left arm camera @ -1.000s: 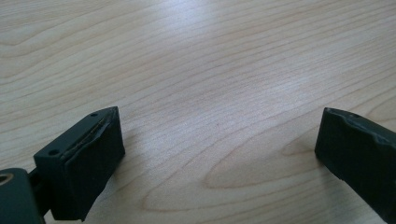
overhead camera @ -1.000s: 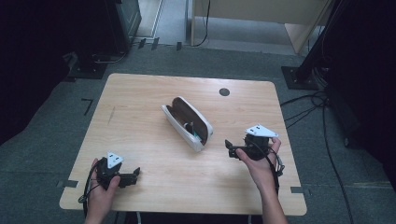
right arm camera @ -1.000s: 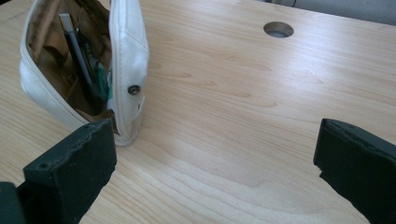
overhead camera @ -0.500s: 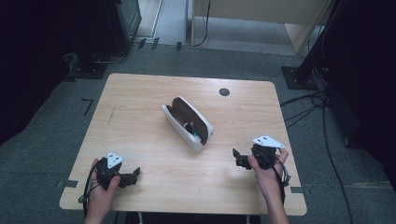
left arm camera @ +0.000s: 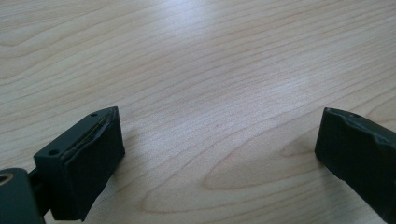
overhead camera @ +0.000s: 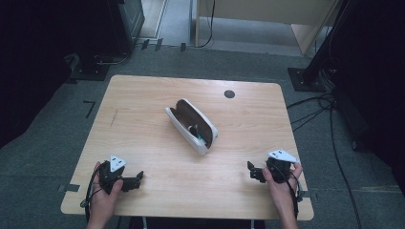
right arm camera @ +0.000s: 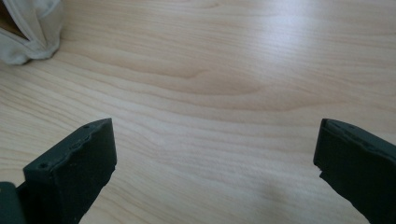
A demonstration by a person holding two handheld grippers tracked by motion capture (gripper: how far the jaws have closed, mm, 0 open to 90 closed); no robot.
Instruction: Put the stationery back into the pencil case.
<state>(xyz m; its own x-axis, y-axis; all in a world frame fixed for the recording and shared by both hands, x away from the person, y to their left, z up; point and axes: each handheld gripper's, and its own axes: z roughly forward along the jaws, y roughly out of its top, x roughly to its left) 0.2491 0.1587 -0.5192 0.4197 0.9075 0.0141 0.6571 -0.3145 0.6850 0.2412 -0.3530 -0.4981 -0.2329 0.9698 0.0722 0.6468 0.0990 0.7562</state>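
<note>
R gripper [overhead camera: 251,171] pulled back to table [overhead camera: 143,119] edge, fingers apart

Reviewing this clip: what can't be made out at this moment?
- Contents of the open white glasses case with brown lining: high view, a dark and green item inside is too small to identify.
- Same case in the right gripper view: cut off by the top-left edge.
- Small dark round spot on the light wooden table: too small to tell.
</note>
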